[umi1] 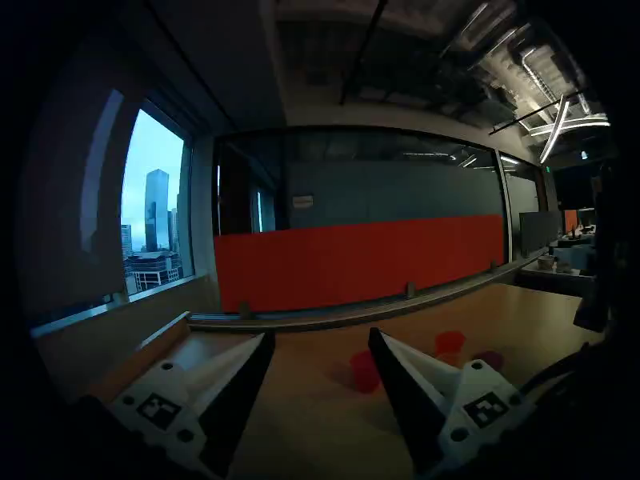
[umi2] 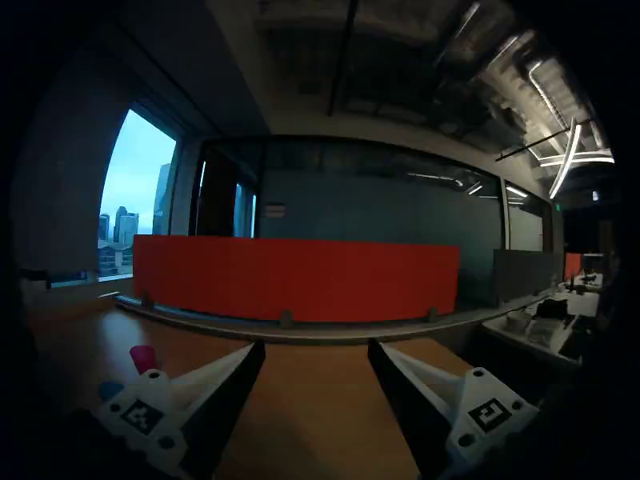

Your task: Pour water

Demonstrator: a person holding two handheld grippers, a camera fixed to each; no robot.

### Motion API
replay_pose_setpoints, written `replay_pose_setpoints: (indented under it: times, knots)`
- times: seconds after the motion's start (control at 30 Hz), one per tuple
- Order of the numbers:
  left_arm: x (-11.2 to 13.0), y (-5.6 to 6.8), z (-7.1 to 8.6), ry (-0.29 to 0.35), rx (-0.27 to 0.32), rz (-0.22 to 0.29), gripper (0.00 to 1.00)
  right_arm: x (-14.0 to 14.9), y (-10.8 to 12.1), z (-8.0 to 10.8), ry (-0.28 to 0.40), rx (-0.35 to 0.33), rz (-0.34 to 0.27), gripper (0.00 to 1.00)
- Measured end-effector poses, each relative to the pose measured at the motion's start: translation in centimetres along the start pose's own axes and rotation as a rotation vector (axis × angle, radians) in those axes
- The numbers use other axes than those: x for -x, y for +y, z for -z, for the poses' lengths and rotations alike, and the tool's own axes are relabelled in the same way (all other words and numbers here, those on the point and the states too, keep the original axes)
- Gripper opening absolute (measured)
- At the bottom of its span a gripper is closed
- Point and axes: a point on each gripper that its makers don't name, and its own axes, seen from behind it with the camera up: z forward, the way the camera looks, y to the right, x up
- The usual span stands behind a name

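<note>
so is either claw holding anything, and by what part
Nothing is held. The left claw and right claw are both open and empty; the red cup stands free on the desk.

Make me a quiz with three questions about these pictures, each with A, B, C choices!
1. Where is the red cup in the left gripper view? A on a shelf B on the table C on the floor
2. What colour is the divider panel behind the table? A green B yellow C red
3. How is the right gripper? A open, empty B shut on a cup C shut on a spoon
Answers: B, it stands on the wood; C, the panel is plainly red; A, a wide empty gap shows.
</note>
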Motion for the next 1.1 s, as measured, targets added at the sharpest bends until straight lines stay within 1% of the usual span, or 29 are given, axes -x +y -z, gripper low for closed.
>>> replay_pose_setpoints:
  times: [0.1, 0.2, 0.3, 0.6, 0.8, 1.1]
  knots:
    - [0.2, 0.2, 0.0, -0.003, 0.001, -0.007, 0.86, 0.1, 0.3, 0.2, 0.0, -0.001, -0.01, 0.99]
    - [0.3, 0.1, -0.1, -0.001, -0.013, -0.014, 0.86, 0.1, 1.1, 0.3, 0.002, 0.015, -0.023, 0.99]
    - [0.5, 0.0, -0.2, 0.003, -0.026, -0.01, 0.86, 0.1, 1.6, 0.2, 0.011, 0.027, -0.036, 0.99]
    - [2.1, 0.0, -0.6, 0.007, -0.065, 0.031, 0.86, 0.3, 1.8, -0.1, 0.017, 0.022, -0.072, 0.99]
    - [3.8, -0.2, -0.8, 0.004, -0.113, 0.029, 0.86, 0.6, 1.3, 0.0, 0.009, 0.017, -0.063, 0.99]
    - [6.8, -1.0, -1.2, -0.009, -0.169, 0.01, 0.86, 1.4, 2.0, 0.2, -0.007, 0.039, -0.051, 0.99]
